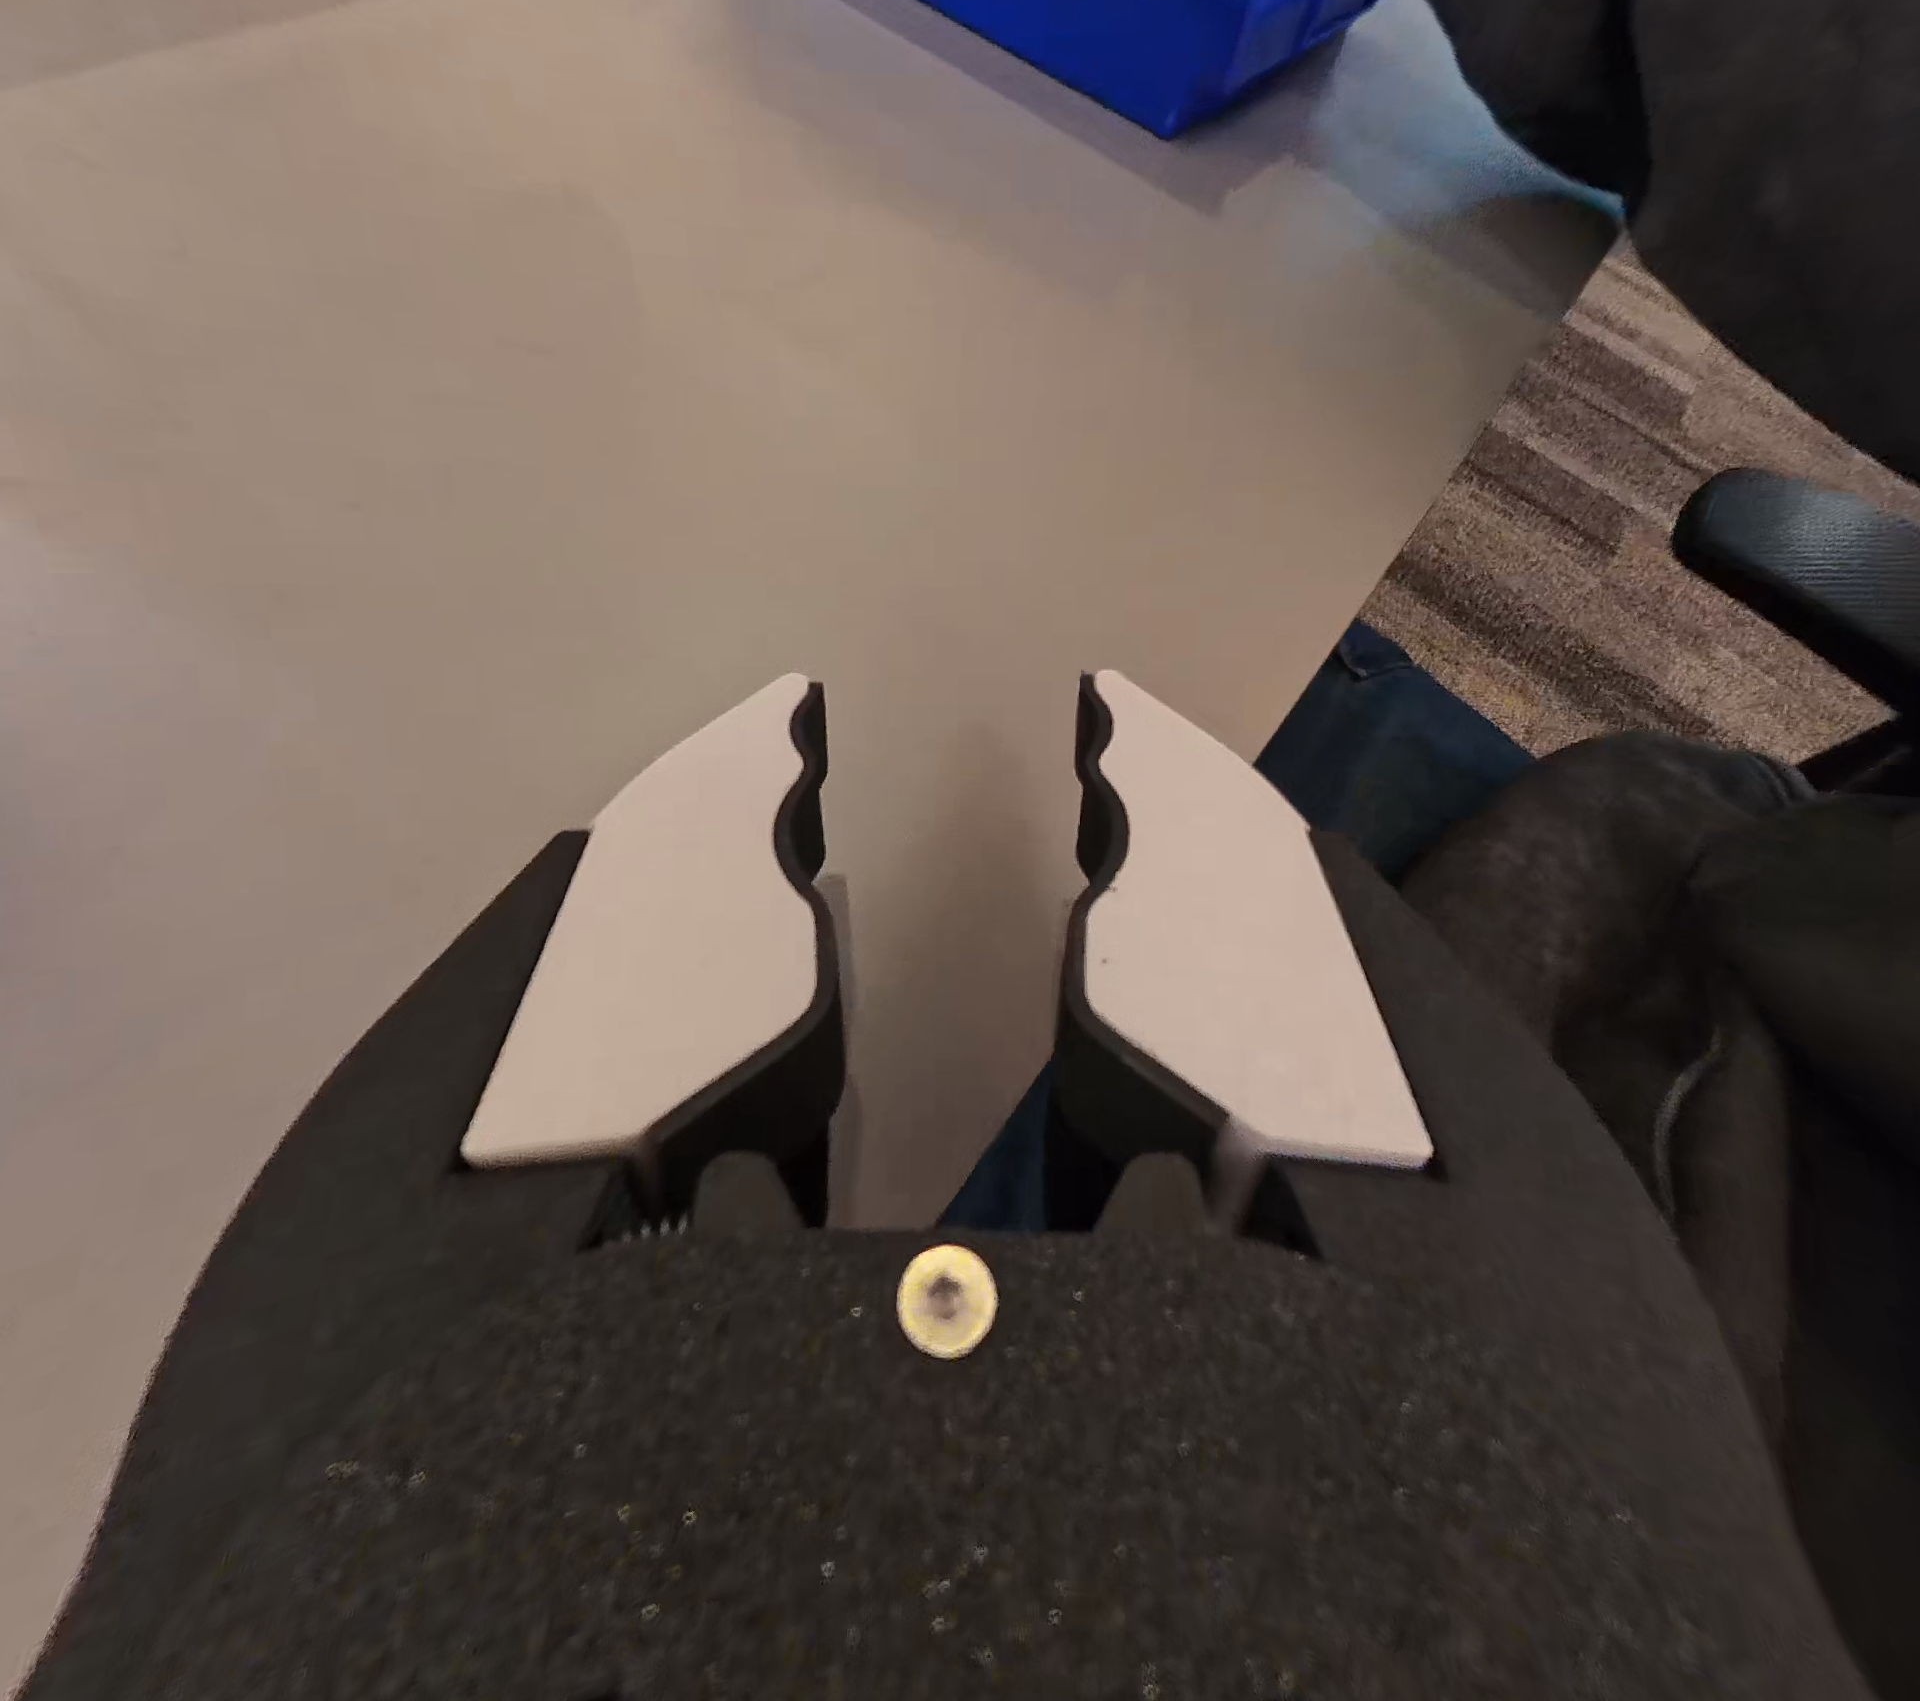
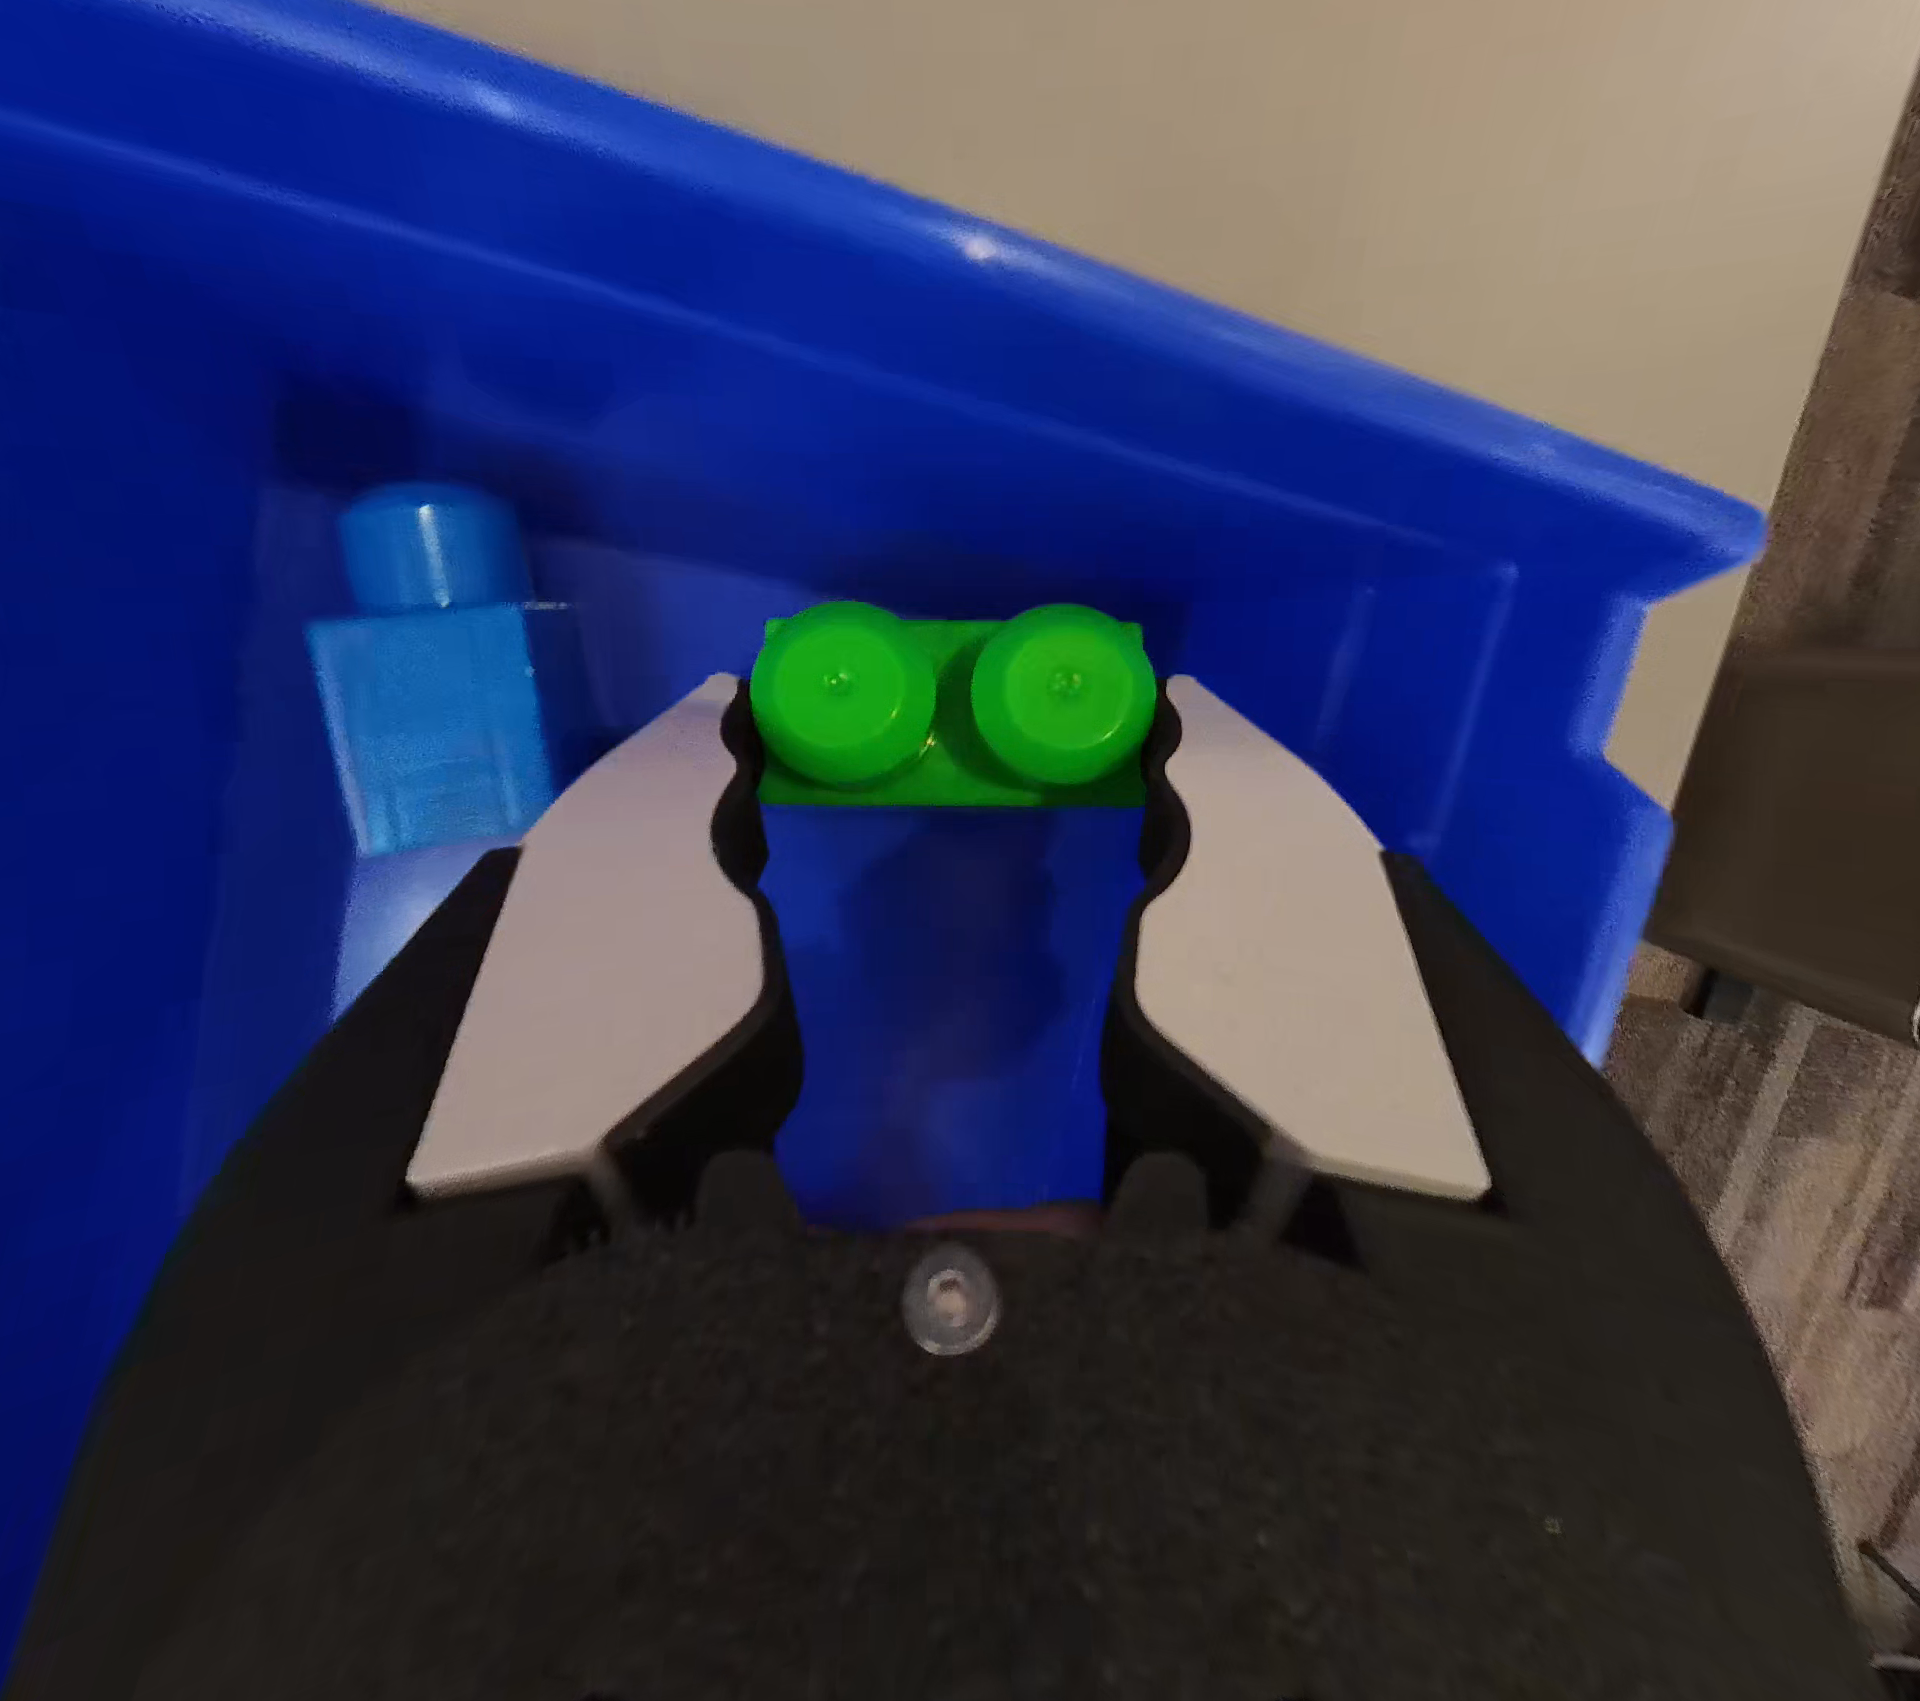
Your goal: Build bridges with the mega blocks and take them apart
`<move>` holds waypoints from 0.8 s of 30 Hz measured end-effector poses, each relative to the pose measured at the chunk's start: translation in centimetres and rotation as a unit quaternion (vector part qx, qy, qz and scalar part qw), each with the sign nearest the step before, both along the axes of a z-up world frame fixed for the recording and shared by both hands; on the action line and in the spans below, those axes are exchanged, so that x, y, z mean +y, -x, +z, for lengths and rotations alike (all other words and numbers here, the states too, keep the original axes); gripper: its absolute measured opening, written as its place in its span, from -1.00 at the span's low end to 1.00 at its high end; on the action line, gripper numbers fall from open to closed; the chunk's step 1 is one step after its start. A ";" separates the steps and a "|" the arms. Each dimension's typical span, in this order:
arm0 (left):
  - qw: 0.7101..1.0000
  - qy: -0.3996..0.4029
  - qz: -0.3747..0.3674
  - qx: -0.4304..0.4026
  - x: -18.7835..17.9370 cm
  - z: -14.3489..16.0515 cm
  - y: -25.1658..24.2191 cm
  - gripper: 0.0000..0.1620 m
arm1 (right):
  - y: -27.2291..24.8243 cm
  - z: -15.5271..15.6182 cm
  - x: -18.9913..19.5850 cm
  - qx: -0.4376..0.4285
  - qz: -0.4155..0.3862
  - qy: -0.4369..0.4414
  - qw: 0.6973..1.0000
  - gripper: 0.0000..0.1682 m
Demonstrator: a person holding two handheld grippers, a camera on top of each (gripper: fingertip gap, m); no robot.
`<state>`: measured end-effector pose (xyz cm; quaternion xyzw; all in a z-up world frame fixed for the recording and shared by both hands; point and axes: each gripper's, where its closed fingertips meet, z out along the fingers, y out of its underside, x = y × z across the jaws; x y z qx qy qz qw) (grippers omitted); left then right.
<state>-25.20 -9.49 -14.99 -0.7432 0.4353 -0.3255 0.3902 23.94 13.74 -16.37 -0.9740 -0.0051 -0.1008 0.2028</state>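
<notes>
Two studs of a green block point(image 2: 951, 706) are seen clamped in the right claw point(image 2: 951, 747), inside the blue bin point(image 2: 1039, 404).
The left claw point(image 1: 951, 778) is held parted and empty over the bare surface point(image 1: 623, 404), probably kept ready for building; a blue block point(image 2: 436, 675) is left in the bin.

Left gripper point(image 1: 951, 701): black body, grainy matte top surface, one pale round screw point(image 1: 947, 1301) centred near the front edge. Two fingers point(image 1: 665, 924) with flat light-grey upper plates, tapering toward rounded tips; inner edges black, wavy-profiled. Fine black teeth visible at the base of the left-hand finger.

Right gripper point(image 2: 951, 706): same build. Black grainy body, clear-looking round screw point(image 2: 951, 1303) centred, grey-topped fingers point(image 2: 1288, 955) with black scalloped inner edges.

Person: black sleeve point(image 1: 1683, 41), dark fabric at lower right, dark blue trousers point(image 1: 1382, 747).
</notes>
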 end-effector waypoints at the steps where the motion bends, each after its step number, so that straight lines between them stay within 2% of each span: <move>1: 1.000 0.001 0.001 0.004 0.1 -0.3 0.1 -0.44 | 0.0 -0.5 0.3 0.000 -0.002 0.003 1.000 -0.15; 5: 1.000 0.016 0.004 -0.007 0.2 -0.2 0.4 -0.43 | -1.0 -2.1 0.4 -0.009 -0.023 0.024 0.999 -0.14; 9: 0.999 0.024 0.011 -0.024 0.2 0.2 1.0 -0.43 | -1.4 -1.9 0.0 -0.016 -0.028 0.019 0.999 -0.08; 11: 0.999 0.020 0.017 -0.026 0.2 0.4 1.4 -0.43 | -1.2 -0.4 -0.7 -0.043 -0.018 0.010 0.999 -0.08; 14: 0.999 0.013 0.024 -0.034 0.1 0.8 1.8 -0.42 | 0.6 5.5 -2.6 -0.083 -0.005 -0.074 0.994 -0.08; 16: 0.999 0.012 0.031 -0.041 -0.2 1.2 2.1 -0.41 | 4.7 10.9 -5.0 -0.067 0.017 -0.183 0.981 -0.09; 18: 0.998 0.009 0.049 -0.038 0.0 1.3 2.6 -0.38 | 12.2 15.3 -8.2 0.017 0.077 -0.306 0.949 -0.20; 19: 0.998 0.009 0.056 -0.036 0.1 1.4 2.8 -0.36 | 16.6 16.3 -10.2 0.075 0.118 -0.347 0.927 -0.16; 21: 0.996 0.011 0.077 -0.032 0.5 1.2 3.3 -0.35 | 25.5 15.7 -14.2 0.187 0.197 -0.373 0.887 -0.08; 24: 0.993 0.018 0.109 -0.030 1.3 0.9 4.3 -0.32 | 34.2 10.3 -18.1 0.243 0.268 -0.362 0.859 -0.12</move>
